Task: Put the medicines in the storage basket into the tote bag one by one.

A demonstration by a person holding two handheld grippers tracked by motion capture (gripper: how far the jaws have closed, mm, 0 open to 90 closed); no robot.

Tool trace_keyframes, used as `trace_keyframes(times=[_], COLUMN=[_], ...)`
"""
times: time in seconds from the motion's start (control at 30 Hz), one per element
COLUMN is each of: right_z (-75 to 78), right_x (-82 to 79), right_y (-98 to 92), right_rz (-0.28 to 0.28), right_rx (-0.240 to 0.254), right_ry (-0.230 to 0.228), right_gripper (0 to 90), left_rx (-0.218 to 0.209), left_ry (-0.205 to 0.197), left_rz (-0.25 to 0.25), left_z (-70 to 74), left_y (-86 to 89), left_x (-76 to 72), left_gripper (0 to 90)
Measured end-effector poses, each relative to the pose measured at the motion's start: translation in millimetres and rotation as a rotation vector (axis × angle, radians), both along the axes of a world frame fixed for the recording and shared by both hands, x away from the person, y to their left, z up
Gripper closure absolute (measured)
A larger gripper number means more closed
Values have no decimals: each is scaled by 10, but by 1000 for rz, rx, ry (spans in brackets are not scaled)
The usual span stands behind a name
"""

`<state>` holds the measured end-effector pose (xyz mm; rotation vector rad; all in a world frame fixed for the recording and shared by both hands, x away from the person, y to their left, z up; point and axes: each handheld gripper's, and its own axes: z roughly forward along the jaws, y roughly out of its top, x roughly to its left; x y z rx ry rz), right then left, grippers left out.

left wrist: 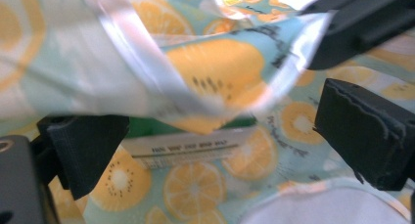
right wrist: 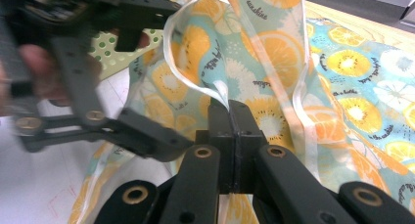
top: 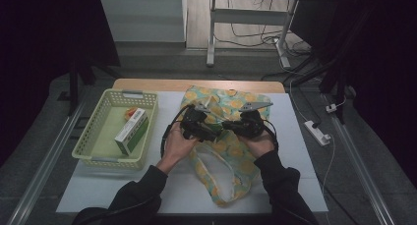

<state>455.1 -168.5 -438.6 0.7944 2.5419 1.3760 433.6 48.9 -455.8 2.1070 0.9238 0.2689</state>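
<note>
Meanwhile, right tool (right wrist: 230, 109) pinches the bag (top: 231, 107); left tool (left wrist: 215, 136) gapes; basket (top: 93, 136) beside.

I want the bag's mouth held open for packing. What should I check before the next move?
1. Right gripper clamped on the bag rim: ok.
2. Left gripper open, fingers apart: ok.
3. Left fingers gripping fabric: not ok, it hangs loose between them.
4. Bag lying on the table: ok.
5. Box waiting in the basket: ok.
6. Bag mouth open wide enough: cannot tell.
</note>
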Motion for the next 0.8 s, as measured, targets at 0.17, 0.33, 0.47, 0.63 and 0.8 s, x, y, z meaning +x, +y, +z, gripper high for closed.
trace_keyframes(times=[0.17, 0.33, 0.47, 0.63, 0.8], right_z=[-2, -2, 1, 5, 4], right_x=[-1, -5, -17, -27, -27], right_y=[1, 6, 22, 32, 29], right_rz=[1, 2, 7, 10, 10], right_rx=[0, -1, -5, -8, -7], right_ry=[-4, -3, -7, -11, -11], right_gripper=[894, 894, 893, 893, 893], left_rx=[-29, -62, -100, -127, -136], left_ry=[1, 7, 16, 18, 24], left_rz=[-31, -55, -70, -85, -118], left_z=[40, 69, 44, 43, 57], left_y=[66, 171, 254, 356, 461], left_x=[-154, -275, -352, -440, -528], left_gripper=[40, 4, 0, 0, 0])
